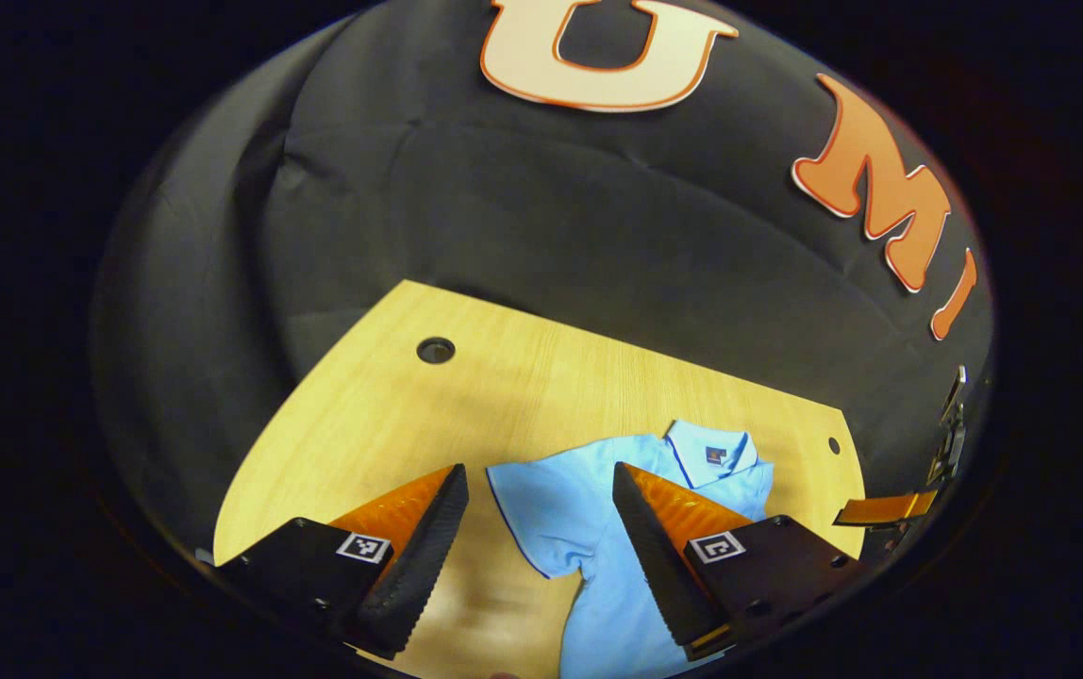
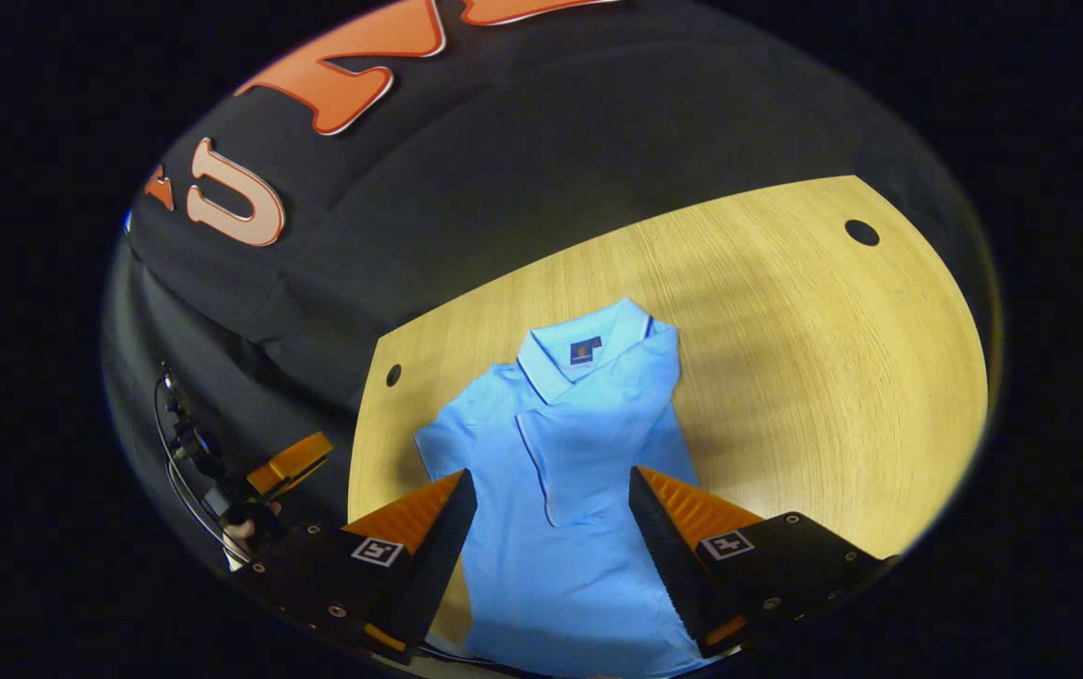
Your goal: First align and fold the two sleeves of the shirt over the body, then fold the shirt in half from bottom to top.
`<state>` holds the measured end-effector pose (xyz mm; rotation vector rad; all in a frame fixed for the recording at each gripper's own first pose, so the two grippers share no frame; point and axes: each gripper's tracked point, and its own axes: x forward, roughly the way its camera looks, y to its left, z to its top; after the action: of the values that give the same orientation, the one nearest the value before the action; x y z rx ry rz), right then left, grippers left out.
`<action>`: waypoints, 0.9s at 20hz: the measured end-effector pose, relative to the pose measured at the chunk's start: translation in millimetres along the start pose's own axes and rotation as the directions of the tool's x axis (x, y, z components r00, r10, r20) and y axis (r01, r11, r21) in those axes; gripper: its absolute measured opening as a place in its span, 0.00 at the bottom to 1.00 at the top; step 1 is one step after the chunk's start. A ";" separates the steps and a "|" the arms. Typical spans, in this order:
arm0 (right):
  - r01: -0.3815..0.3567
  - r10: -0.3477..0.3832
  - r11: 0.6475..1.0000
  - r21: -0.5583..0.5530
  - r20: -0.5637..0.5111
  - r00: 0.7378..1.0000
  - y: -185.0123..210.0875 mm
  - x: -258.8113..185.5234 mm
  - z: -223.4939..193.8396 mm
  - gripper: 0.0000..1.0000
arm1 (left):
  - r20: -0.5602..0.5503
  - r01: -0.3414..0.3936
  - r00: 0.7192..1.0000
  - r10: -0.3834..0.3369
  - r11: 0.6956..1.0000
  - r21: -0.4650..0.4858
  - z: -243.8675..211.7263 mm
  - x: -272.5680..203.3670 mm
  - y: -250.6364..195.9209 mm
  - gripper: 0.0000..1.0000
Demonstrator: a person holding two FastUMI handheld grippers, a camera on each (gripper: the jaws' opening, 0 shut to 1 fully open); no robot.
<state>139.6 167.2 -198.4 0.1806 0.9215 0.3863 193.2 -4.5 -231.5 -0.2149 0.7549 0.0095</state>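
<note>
A pale wood-grain bench (image 1: 541, 377) stands in a dim booth, lit from above so that its top glows warm yellow, with soft shadows across the far part in the right gripper view. Its far edge runs straight and its corners are cut at an angle. A round dark hole (image 1: 435, 350) is set into the top ahead and to the left in the left gripper view; a smaller hole (image 1: 833, 444) sits near the far right corner. Behind the bench hangs a black cloth wall (image 1: 523, 207), creased, falling in loose folds at the side.
</note>
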 end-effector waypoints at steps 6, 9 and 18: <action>-0.025 0.025 0.996 0.082 -0.002 1.000 -38.5 -12.2 -4.6 0.98 | -0.260 -0.030 0.966 0.014 0.998 -0.057 -49.4 53.9 3.4 0.99; -0.040 0.042 0.992 0.120 -0.017 0.999 -53.4 -15.2 -11.3 0.98 | -0.375 -0.071 0.926 0.037 0.994 -0.077 -77.7 75.8 8.8 1.00; -0.010 0.020 0.976 0.219 -0.043 0.999 -108.3 -20.9 -26.3 0.98 | -0.504 -0.212 0.848 0.164 0.977 -0.038 -112.5 113.1 23.0 1.00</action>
<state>133.9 59.3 -232.6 0.3825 1.0072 0.3034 197.4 -11.9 -392.4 -0.2332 1.2962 0.1829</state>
